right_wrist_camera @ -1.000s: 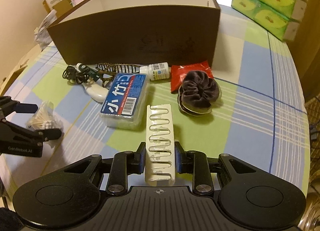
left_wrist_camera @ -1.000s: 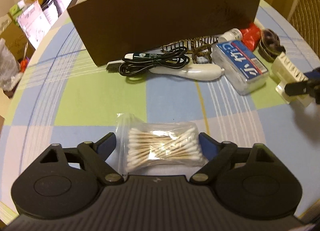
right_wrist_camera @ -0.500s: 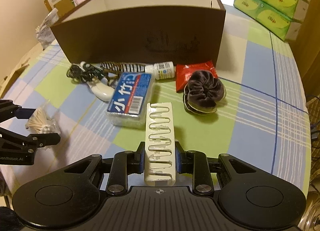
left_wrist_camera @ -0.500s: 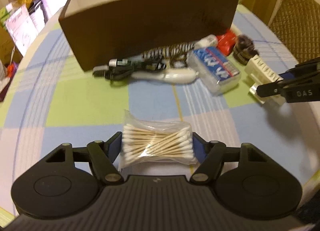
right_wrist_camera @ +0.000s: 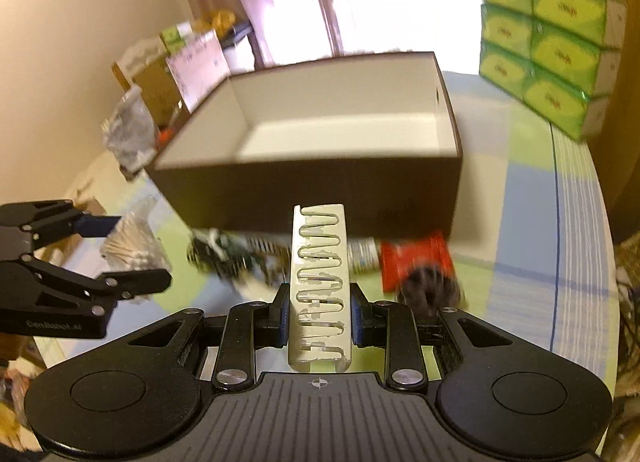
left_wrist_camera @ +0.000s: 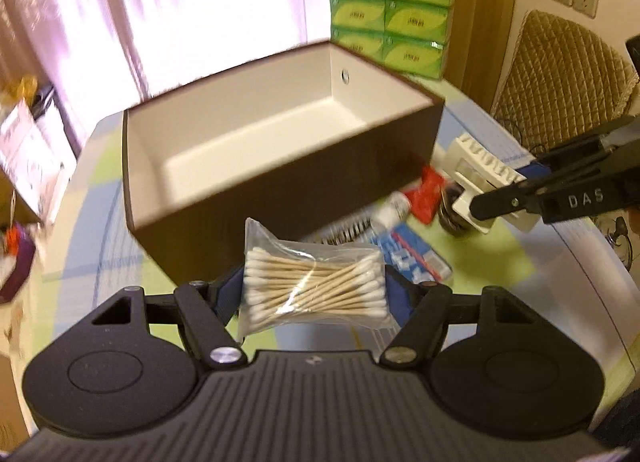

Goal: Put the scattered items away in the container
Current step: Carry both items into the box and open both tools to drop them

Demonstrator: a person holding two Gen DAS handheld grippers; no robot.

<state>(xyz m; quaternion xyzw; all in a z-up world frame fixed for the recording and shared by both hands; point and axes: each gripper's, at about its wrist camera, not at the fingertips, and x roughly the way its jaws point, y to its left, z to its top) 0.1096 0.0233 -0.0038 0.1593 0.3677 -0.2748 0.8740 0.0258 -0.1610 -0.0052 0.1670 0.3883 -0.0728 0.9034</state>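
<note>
- Left tongs (left_wrist_camera: 314, 294) clenched on the bag of cotton swabs (left_wrist_camera: 314, 290), pinched at both ends between the blue pads.
- Right tongs (right_wrist_camera: 319, 312) clamped on the white slotted rack (right_wrist_camera: 319, 286), held lengthwise, far end pointing at the box.
- Both loads lifted clear of the bench (right_wrist_camera: 560, 197) within the last second; a second ago bag and rack lay flat on the checked cloth.
- Views now tipped down into the brown box (left_wrist_camera: 280, 165): pale interior visible, apparently empty, near wall just ahead of and below each load.
- Rack in the left view at the right, near the box's right corner, not over the opening yet.
- Left behind on the cloth beside the near wall: red packet (right_wrist_camera: 412, 262), dark scrunchie (right_wrist_camera: 430, 290), small white bottle (left_wrist_camera: 394, 207), blue-labelled case (left_wrist_camera: 412, 258), tangled cable (right_wrist_camera: 218, 254), all blurred.
- Likely meaning: first two items in transit, drop over the rim next, most of the tidying still ahead.
</note>
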